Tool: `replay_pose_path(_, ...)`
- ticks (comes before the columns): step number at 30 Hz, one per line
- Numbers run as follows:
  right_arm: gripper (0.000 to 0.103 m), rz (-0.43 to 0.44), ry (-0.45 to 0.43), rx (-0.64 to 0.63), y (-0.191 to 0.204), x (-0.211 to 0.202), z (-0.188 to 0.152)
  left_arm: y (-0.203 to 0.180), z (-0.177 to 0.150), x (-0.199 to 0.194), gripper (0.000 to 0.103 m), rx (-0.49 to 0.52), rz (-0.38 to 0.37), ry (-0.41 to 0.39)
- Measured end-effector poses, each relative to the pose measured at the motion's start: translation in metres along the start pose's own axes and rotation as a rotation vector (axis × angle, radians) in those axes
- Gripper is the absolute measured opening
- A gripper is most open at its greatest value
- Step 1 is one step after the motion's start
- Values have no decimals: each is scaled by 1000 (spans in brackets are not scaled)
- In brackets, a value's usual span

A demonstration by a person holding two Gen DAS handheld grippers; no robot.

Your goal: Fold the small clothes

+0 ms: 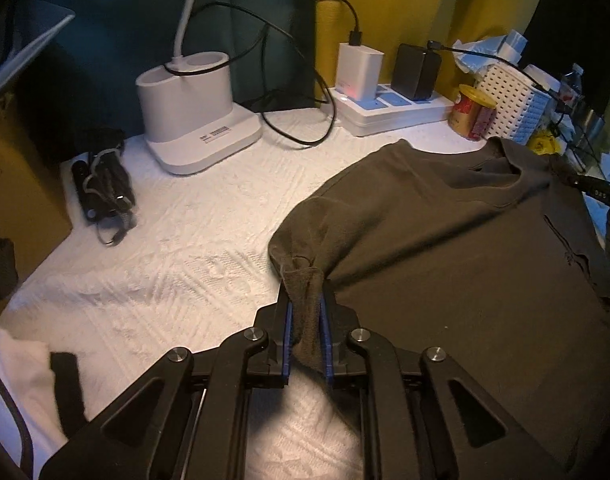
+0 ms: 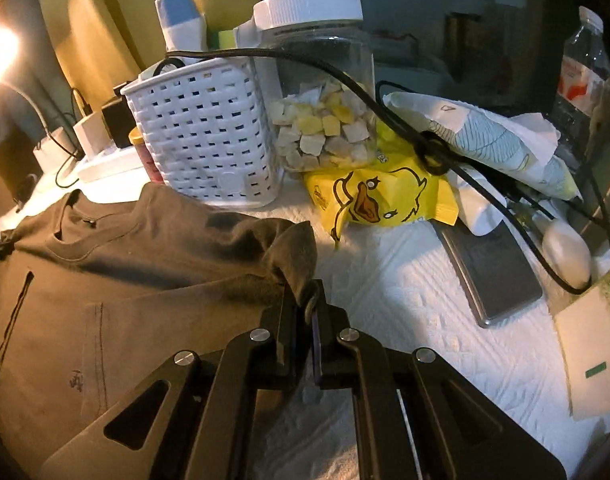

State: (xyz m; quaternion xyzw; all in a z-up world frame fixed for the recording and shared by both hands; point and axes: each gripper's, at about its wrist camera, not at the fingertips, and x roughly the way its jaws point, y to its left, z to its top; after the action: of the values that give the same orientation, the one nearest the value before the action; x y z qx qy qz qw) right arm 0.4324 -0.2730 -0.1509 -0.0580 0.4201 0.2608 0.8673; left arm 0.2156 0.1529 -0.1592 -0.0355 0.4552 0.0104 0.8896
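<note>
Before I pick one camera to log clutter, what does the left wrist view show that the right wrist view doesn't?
Left wrist only: the white lamp base, a black bundle of cables, and the left gripper shut on a shirt sleeve. Right wrist only: a clear jar, a yellow duck packet, a phone, and the right gripper shut on the other sleeve. Both: the dark shirt, white basket, power strip.

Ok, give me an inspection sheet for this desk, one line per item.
Surface: white textured cloth, bare at the left.
Job's things: dark shirt lying spread, collar toward the back.
Clutter: lamp base, basket, jar, duck packet, phone, can.
Grippers: left claw shut on one sleeve end; right claw shut on the other.
Cables: black cable by the power strip; another crosses the jar.
Surroundings: yellow wall.
</note>
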Motion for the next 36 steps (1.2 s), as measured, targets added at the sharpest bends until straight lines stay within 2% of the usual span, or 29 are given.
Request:
replay_pose_path(2, 7, -3, 1, 5, 0, -1, -1, 0, -1, -3, 21, -16, 13, 4)
replay_pose_path(4, 10, -2, 1, 1, 2, -6, -1, 0, -4, -9, 42, -35, 27, -1)
replay_pose_path(5, 18, -11, -3, -2, 4, -9, -3, 0, -6, -14, 47, -47, 13, -11)
replay_pose_path(6, 33, -19, -11, -6, 5, -14, -4, -1, -8, -19, 56, -60, -1, -19)
replay_pose_path(7, 41, -23, -21, -11, 7, -20, -6, -2, -11, -23, 60, -70, -2, -25)
replay_pose_path(8, 50, -23, -25, -13, 5, -28, -9, -4, -15, -28, 60, -77, -4, -29)
replay_pose_path(9, 51, -23, -25, -17, 10, -31, -10, -6, -18, -31, 60, -79, -10, -28)
replay_pose_path(21, 51, -33, 10, -44, 33, -88, -66, -37, -79, -46, 60, -57, -82, 54)
replay_pose_path(23, 51, -32, 8, -38, 38, -94, -73, -39, -88, -50, 59, -46, -87, 55)
replay_pose_path(24, 51, -36, 7, -32, 40, -99, -76, -42, -92, -52, 49, -23, -85, 47)
replay_pose_path(25, 51, -42, 5, -27, 43, -103, -79, -43, -94, -53, 26, -12, -78, 45)
replay_pose_path(27, 51, -42, -3, -22, 48, -112, -85, -37, -97, -55, 8, -26, -63, 31)
replay_pose_path(28, 51, -36, -8, -16, 51, -117, -89, -32, -97, -55, 4, -44, -65, 28)
replay_pose_path(30, 51, -26, -13, -8, 58, -123, -95, -28, -100, -58, 4, -52, -46, 19)
replay_pose_path(33, 51, -16, -8, -14, 68, -131, -107, -28, -104, -64, 3, -38, 37, 19)
replay_pose_path(36, 51, -21, 8, -19, 75, -132, -116, -25, -109, -75, 4, -52, 59, 3)
